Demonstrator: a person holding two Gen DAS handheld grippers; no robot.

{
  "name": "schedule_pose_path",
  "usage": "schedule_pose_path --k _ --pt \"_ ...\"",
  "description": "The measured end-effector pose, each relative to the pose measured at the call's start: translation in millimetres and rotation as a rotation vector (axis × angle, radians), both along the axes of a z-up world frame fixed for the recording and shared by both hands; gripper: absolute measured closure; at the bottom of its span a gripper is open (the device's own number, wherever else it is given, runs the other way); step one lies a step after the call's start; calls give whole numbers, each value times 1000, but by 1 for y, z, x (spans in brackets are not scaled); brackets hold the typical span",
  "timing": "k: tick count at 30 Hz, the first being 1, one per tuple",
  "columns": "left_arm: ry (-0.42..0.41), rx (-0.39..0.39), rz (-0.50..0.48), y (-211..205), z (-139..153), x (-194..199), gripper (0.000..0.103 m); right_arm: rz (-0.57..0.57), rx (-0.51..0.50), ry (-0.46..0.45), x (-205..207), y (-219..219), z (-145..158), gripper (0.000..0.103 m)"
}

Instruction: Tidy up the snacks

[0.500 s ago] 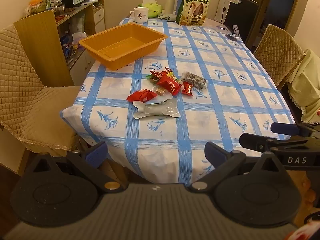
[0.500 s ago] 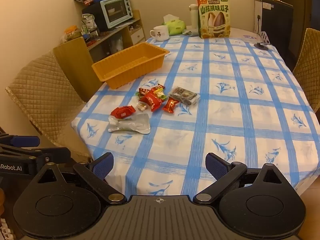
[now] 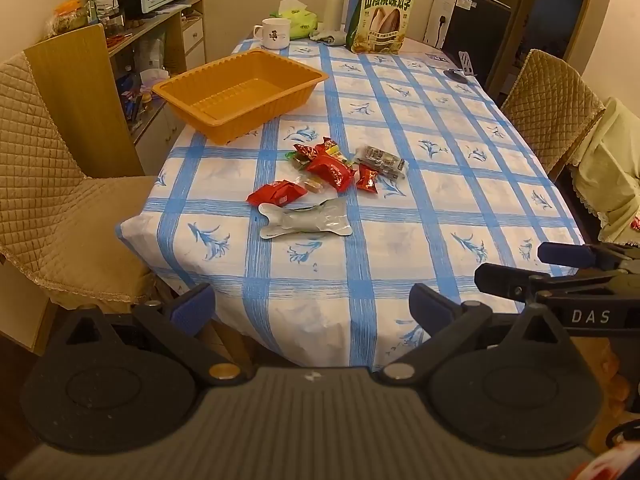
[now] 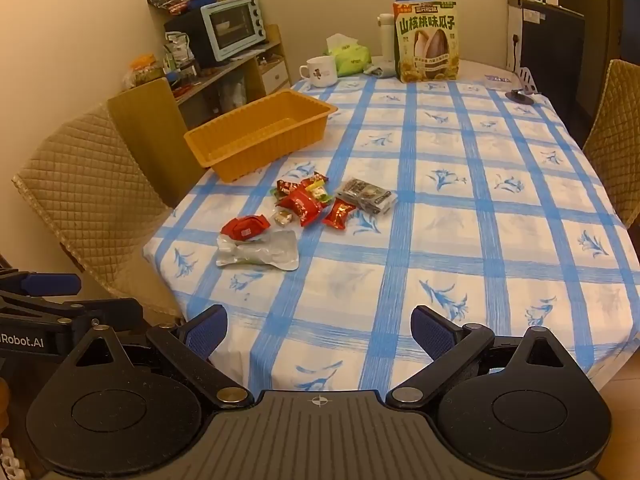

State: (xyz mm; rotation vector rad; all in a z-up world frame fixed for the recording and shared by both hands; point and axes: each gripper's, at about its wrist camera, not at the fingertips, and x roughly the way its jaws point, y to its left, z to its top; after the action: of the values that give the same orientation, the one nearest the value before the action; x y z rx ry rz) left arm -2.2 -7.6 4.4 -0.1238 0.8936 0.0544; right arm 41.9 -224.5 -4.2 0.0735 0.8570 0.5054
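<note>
Both the left tongs (image 3: pixel 312 308) and the right tongs (image 4: pixel 319 332) were wide open and held nothing. The snacks (image 3: pixel 328 180) lay in a small pile on the surface (image 3: pixel 440 184). The empty tray (image 3: pixel 240 96) sat near them at ten o'clock.

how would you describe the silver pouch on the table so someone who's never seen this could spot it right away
On the table with the blue-checked cloth, find the orange basket and the pile of small snack packets in front of it. The silver pouch lies flat at the pile's near edge, touching a red packet. It is the only plain silver, bone-shaped, unprinted wrapper; its neighbours are red or dark.
</note>
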Motion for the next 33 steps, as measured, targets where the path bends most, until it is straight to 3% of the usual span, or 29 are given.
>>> schedule_pose_path --k 33 --pt "2 3 -14 -6 -2 2 0 2 2 2 1 -1 -2 5"
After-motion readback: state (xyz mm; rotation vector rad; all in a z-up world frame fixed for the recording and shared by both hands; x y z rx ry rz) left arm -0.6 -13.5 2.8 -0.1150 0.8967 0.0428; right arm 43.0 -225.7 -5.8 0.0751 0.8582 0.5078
